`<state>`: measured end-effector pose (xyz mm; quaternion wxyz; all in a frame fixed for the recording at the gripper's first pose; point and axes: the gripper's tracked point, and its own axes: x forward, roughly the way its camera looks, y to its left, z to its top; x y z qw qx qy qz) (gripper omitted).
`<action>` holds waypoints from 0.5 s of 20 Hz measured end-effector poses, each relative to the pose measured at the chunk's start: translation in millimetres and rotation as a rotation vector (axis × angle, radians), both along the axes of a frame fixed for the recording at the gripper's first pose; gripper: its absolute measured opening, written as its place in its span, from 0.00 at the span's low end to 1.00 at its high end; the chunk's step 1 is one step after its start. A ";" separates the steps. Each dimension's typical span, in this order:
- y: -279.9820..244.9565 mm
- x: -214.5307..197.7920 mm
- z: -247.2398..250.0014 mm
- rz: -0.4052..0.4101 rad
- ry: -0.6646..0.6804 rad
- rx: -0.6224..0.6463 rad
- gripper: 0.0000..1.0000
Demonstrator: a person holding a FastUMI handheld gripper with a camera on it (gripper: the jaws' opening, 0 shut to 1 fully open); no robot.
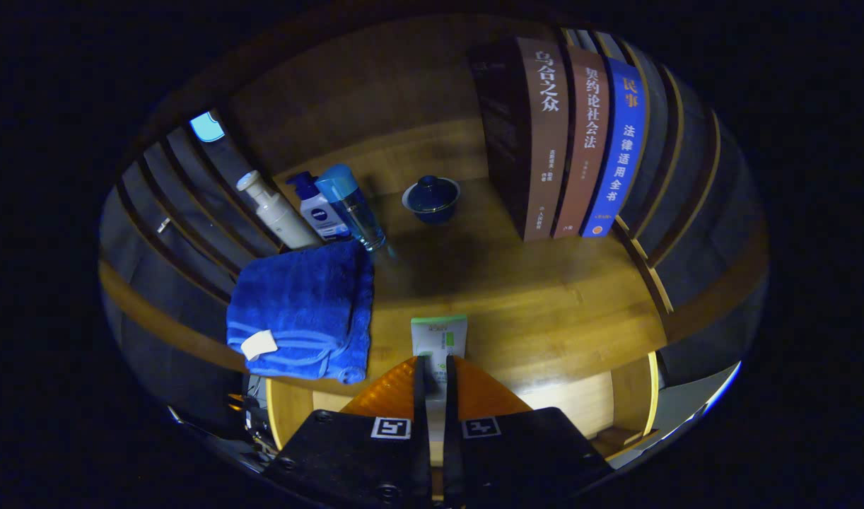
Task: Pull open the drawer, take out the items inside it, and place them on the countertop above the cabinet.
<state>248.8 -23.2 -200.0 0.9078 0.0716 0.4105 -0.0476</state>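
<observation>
My gripper [433, 367] is shut on a white and green tube [439, 338], which sticks out ahead of the fingertips, flat end forward, over the front part of the wooden countertop [559, 297]. Both fingers press on the tube's lower end. Below the fingers, the open drawer [580, 399] shows a pale wooden inside under the countertop's front edge.
A folded blue towel [301, 311] lies left of the fingers, overhanging the front edge. Behind it stand a cream pump bottle [276, 212], a white bottle with a blue cap [319, 208] and a clear blue-capped bottle [351, 205]. A dark blue lidded cup [432, 198] and three upright books [566, 134] stand further back.
</observation>
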 end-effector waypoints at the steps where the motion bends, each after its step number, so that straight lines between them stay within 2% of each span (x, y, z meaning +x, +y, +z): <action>1: -2.2 4.9 -6.6 0.001 -0.003 -0.022 0.11; 4: -1.7 11.9 -19.4 -0.011 0.005 -0.028 0.11; 8: -6.3 18.7 -9.8 -0.021 -0.022 -0.057 0.11; 10: -1.8 15.4 -4.9 -0.019 -0.028 -0.032 0.10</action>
